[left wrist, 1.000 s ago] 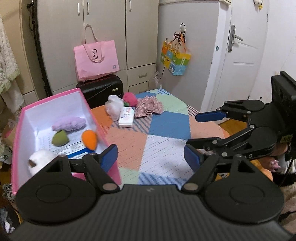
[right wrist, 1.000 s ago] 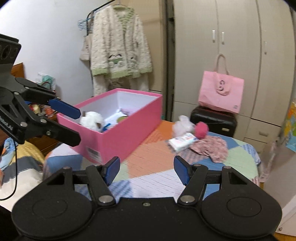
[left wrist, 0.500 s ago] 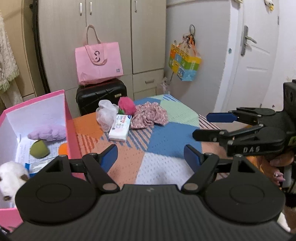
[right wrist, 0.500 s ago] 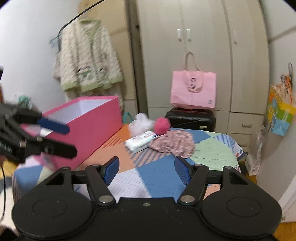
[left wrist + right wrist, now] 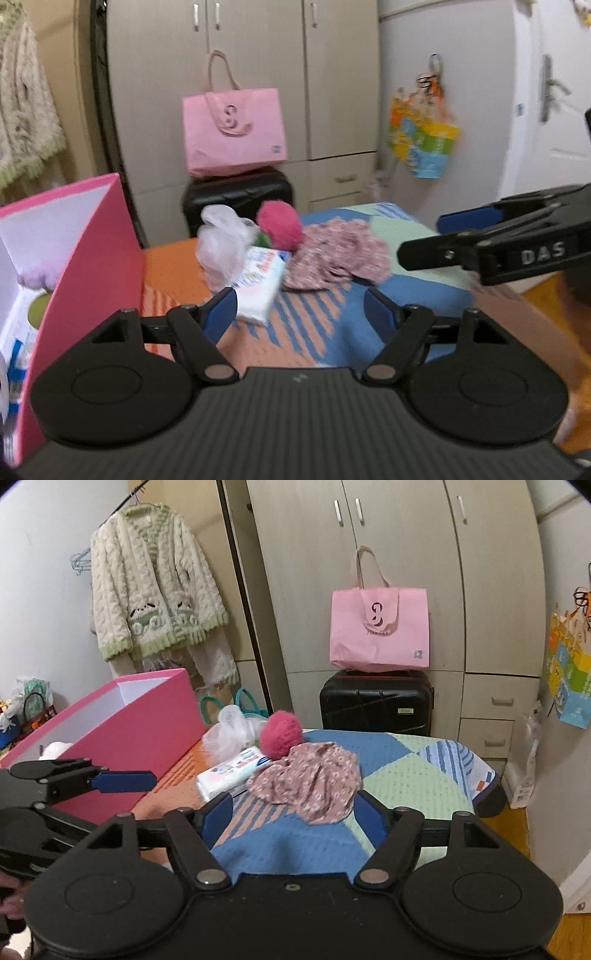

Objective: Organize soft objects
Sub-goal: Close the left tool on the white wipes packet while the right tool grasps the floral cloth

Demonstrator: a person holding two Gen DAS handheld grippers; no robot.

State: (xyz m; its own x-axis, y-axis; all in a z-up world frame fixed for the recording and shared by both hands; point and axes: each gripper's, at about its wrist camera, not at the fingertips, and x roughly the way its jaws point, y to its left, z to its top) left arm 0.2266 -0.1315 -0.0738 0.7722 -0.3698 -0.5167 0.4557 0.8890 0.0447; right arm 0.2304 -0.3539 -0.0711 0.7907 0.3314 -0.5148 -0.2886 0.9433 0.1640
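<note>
Both grippers hover with nothing between their fingers: left gripper (image 5: 299, 312) apart, right gripper (image 5: 293, 818) just opening wider. Floral cloth (image 5: 308, 777), pompom (image 5: 280, 733) and tissue pack (image 5: 231, 773) lie right of the pink box (image 5: 122, 738).

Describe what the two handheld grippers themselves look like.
Both the left gripper and the right gripper are matte black linkage frames with silver pivot pins, round discs at the base and blue pads on the fingers. The right one's side bears white lettering "DAS".
</note>
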